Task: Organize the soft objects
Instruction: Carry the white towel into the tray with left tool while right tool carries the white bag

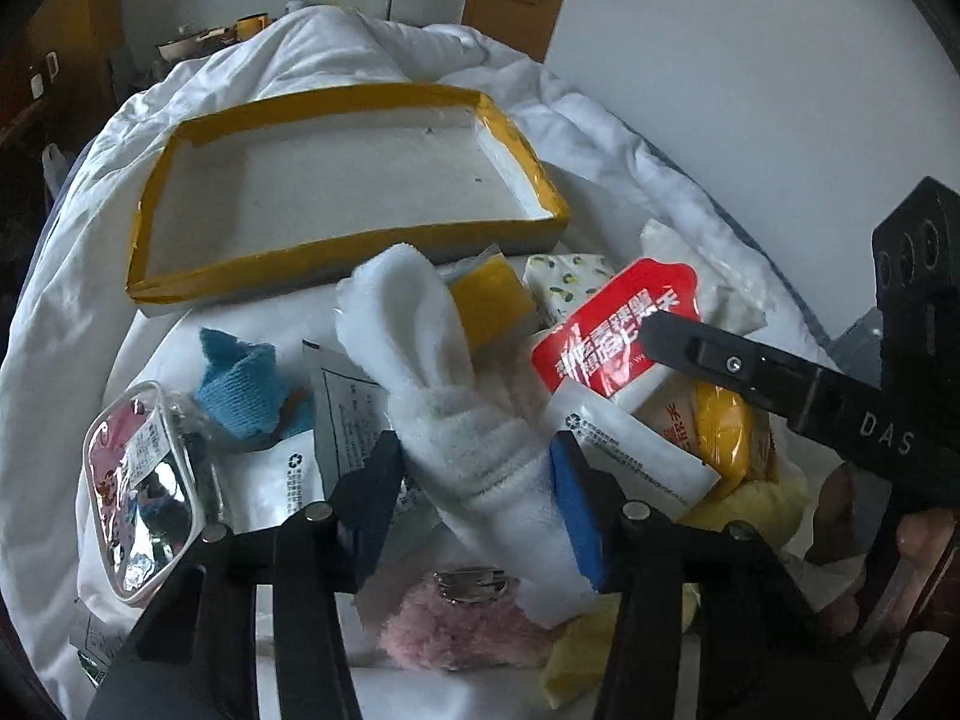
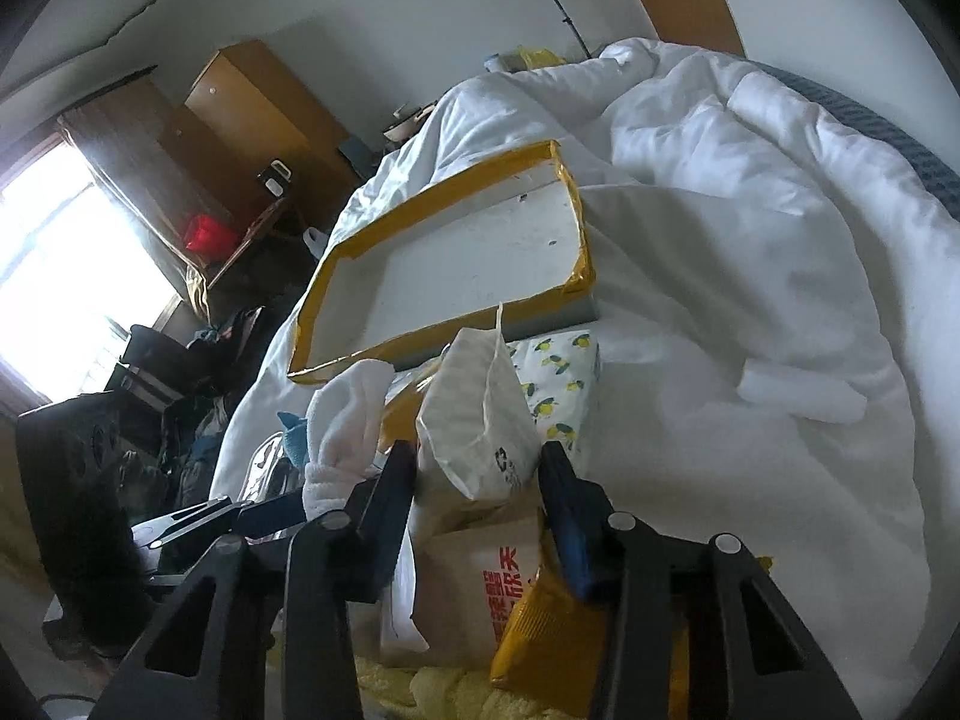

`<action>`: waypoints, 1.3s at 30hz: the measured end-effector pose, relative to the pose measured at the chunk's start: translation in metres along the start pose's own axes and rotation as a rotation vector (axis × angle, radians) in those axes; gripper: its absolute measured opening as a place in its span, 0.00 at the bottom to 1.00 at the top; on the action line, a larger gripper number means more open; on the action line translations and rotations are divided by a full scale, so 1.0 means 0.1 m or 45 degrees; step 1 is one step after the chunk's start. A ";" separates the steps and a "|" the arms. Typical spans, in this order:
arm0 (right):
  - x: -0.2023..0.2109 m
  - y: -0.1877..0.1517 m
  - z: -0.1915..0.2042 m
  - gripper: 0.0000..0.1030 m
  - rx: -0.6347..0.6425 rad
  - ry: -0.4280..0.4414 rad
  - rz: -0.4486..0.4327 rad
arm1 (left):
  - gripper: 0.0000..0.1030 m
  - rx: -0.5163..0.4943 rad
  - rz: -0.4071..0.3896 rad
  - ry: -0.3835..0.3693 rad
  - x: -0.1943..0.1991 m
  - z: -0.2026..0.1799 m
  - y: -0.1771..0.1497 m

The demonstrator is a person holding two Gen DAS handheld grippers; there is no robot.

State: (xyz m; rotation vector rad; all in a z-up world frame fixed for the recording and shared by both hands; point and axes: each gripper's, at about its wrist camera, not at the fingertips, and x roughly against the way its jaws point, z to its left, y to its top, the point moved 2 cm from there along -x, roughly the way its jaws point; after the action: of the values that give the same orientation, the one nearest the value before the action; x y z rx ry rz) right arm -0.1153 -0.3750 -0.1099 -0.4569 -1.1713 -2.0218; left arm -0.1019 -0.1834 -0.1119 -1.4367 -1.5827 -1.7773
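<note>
Little of the print could be read; most of it was small, upside down or blurred.

The letters "DAS" stood in pale capitals on the black arm of the right gripper [image 1: 651, 333] at the right edge of the left wrist view. A red-and-white packet [image 1: 618, 330] right of centre there bore large white Chinese characters, upside down and not legible. A recycling symbol was printed on a white sachet [image 1: 630, 450] below it and on a white pouch [image 1: 288, 474] at lower left, each beside unreadable fine print. In the right wrist view a recycling symbol marked a white bag [image 2: 480, 420] at centre, and red Chinese characters ran sideways on a tan packet [image 2: 480, 588] below it.
</note>
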 end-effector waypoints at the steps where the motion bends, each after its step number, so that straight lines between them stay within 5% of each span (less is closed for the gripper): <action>1: 0.02 0.00 0.02 0.43 0.014 0.003 -0.007 | 0.47 0.007 -0.018 -0.009 0.02 0.00 -0.02; 7: 0.28 0.07 0.23 0.41 0.131 0.097 -0.148 | 0.46 0.114 -0.190 -0.104 0.31 0.20 -0.04; 16: 0.59 0.17 0.48 0.40 0.308 -0.007 -0.364 | 0.46 0.208 -0.321 -0.181 0.56 0.45 0.07; 22: 0.61 0.48 0.48 0.40 0.241 0.093 -0.336 | 0.46 0.265 -0.432 -0.154 0.80 0.75 0.24; 27: 0.22 0.89 0.54 0.40 0.197 0.145 -0.266 | 0.46 0.291 -0.509 -0.034 0.76 1.03 0.58; 34: -0.76 1.09 0.36 0.40 0.104 0.057 -0.131 | 0.46 0.388 -0.336 -0.021 0.10 1.43 0.89; 39: -1.12 1.21 0.20 0.40 0.054 -0.008 -0.044 | 0.46 0.403 -0.342 0.084 -0.07 1.58 0.96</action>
State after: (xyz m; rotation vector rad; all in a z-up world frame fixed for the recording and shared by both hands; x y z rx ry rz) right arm 0.0477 -0.3473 -0.0978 -0.4255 -1.2311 -2.0224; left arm 0.0470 -0.0749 -0.0902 -1.0496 -1.9906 -1.5950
